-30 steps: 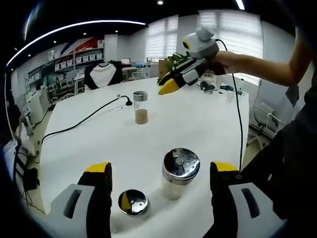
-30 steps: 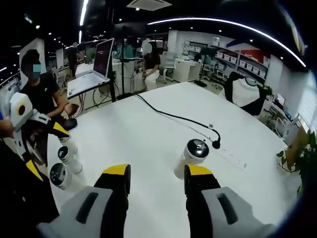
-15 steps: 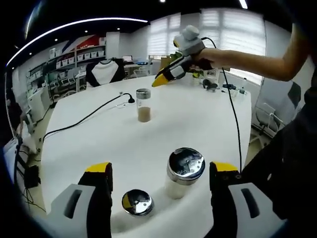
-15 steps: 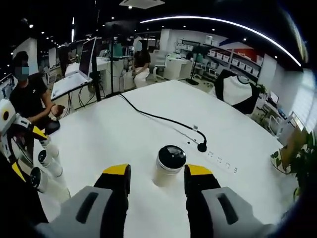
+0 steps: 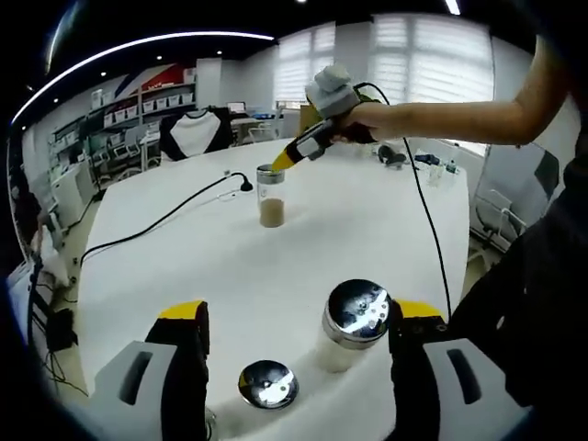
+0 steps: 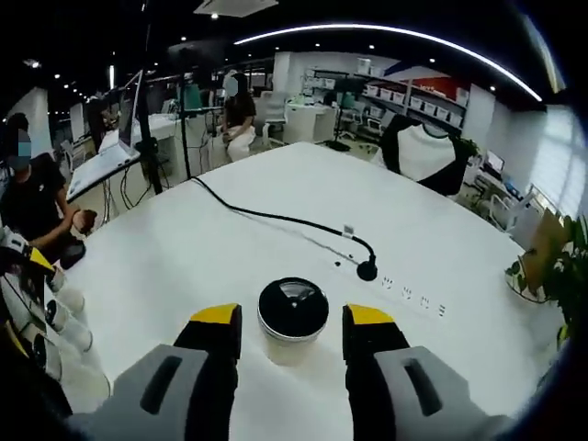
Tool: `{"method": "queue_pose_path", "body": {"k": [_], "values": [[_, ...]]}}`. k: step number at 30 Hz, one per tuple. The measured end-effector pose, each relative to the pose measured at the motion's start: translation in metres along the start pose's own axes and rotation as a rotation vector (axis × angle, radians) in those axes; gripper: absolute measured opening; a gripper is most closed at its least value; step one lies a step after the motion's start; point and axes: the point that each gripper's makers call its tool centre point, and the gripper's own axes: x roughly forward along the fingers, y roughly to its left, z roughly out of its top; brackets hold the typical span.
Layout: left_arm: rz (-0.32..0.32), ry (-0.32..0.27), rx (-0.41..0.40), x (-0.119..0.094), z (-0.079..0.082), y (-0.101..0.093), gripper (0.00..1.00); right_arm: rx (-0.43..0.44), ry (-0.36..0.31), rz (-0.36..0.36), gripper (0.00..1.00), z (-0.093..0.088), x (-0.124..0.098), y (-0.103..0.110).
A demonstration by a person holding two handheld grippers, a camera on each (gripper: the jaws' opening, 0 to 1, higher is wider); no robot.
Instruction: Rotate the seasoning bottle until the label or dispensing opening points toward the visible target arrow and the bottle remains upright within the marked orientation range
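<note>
Target object: the clear glass seasoning bottle with a dark lid and brown powder point(image 5: 269, 195) stands upright on the white table point(image 5: 184, 266), far from the left gripper, near the black cable end point(image 6: 367, 270).
Change, right gripper: the right gripper point(image 6: 288, 323) has closed in over the last second; the bottle lid point(image 6: 292, 308) now sits between its yellow-tipped jaws, where earlier it stood ahead of them.
Right jaw state: parted to about lid width, flanking the bottle; contact cannot be confirmed.
Left gripper: the left gripper point(image 5: 299, 317) hangs wide open, holding nothing.
Near objects: a steel-capped shaker point(image 5: 356, 324) and a low shiny lidded jar point(image 5: 267, 384) stand between the left jaws, untouched.
Target arrow: not discernible.
Task implication: the approach appears complete; the likely next step is to grip and twist while keeping the bottle vertical.
</note>
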Motion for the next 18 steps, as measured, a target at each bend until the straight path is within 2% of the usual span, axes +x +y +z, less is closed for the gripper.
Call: {"method": "queue_pose_path", "body": {"k": [9,18], "values": [[0.043,-0.006,-0.031,-0.005,0.001,0.007,0.85,-0.010,0.032,0.010,0.41,-0.007,0.019,0.001],[0.080,0.004,-0.061,-0.013,-0.005,0.008,0.84,0.007,0.024,0.026,0.35,-0.009,0.016,0.002]]}}
